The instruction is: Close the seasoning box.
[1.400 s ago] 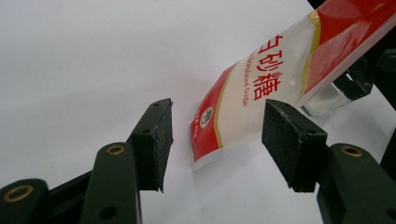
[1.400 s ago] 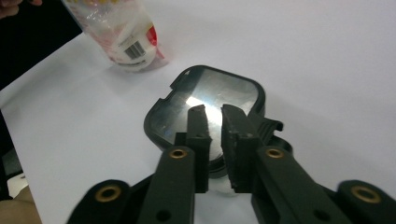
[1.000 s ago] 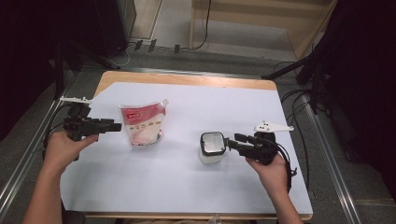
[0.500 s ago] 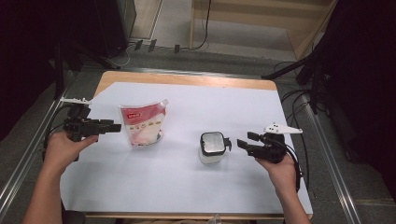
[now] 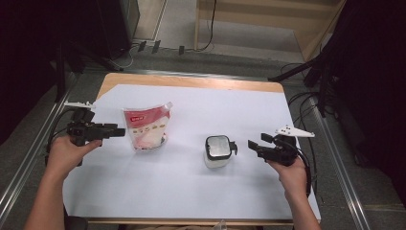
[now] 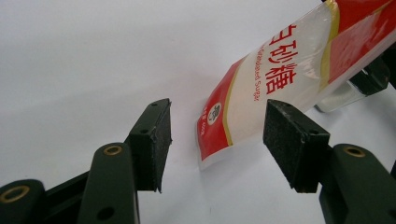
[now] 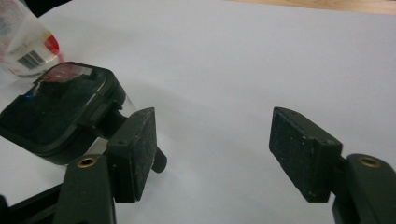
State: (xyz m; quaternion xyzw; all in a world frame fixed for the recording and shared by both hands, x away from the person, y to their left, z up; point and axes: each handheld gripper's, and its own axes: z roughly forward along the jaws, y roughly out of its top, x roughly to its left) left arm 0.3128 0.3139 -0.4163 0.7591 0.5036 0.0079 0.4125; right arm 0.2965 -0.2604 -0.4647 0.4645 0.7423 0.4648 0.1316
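two things in play on the white sheet [image 5: 191, 191] over the table: a sugar pouch [image 5: 145, 127] lying flat at centre-left, red top with white granules showing through the clear body, and a small clear container [image 5: 218, 152] with a black latching lid standing upright at centre-right, well apart from the pouch. left gripper [image 5: 114, 132] sits level just beside the pouch's left edge, jaws parted with nothing pinched; in the left gripper view the pouch's bottom corner [image 6: 219, 135] lies ahead of and between the two pads [image 6: 156, 140], not touched. right gripper [image 5: 253, 145] is just right of the container, clear of it; its jaws have just been opening and nothing is between them, and in the right gripper view the container lid [image 7: 60, 112] sits off to the left beyond the left pad [image 7: 137, 149] with bare sheet in the gap. step in hand, as i read it: container looks freshly let go and set down, lid on, pouch not yet picked up, so likely the start of a fill-the-container job. next move probably calls for the left gripper to ease forward and pinch the pouch near an edge, lifting without crumpling it, while the right goes back to the lid tab to unlatch. risk: the floppy pouch slides on the smooth sheet instead of being gripped.
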